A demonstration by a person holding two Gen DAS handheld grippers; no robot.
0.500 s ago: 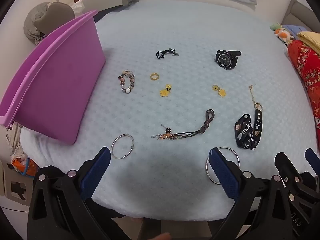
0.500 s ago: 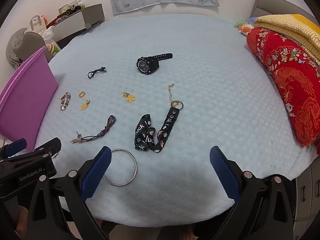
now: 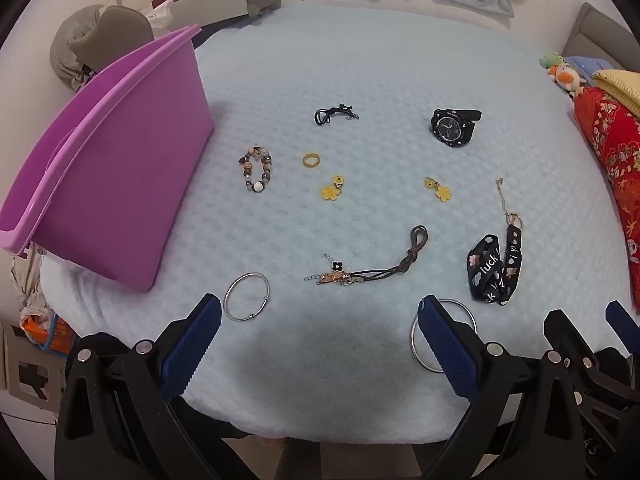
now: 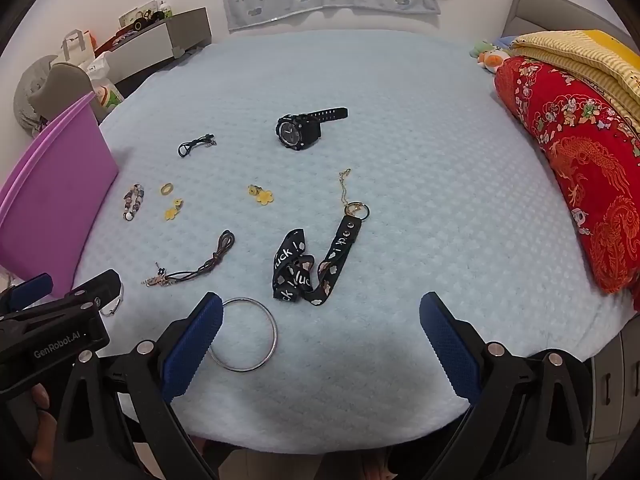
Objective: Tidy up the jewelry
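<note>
- Left gripper (image 3: 320, 344): jaws wide apart, empty, above the near edge of the blue blanket (image 3: 360, 60).
- Right gripper (image 4: 320, 344): jaws wide apart, empty.
- Large silver bangle (image 4: 245, 334): just beside the right gripper's left finger.
- Small silver bangle (image 3: 246, 297): just beyond the left gripper's left finger, near the purple bin (image 3: 112, 176).

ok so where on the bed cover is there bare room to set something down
The widest bare stretch lies between the black watch and the red quilt; there is more beyond the watch toward the headboard. It is crowded from the purple bin across to the lanyard.
</note>
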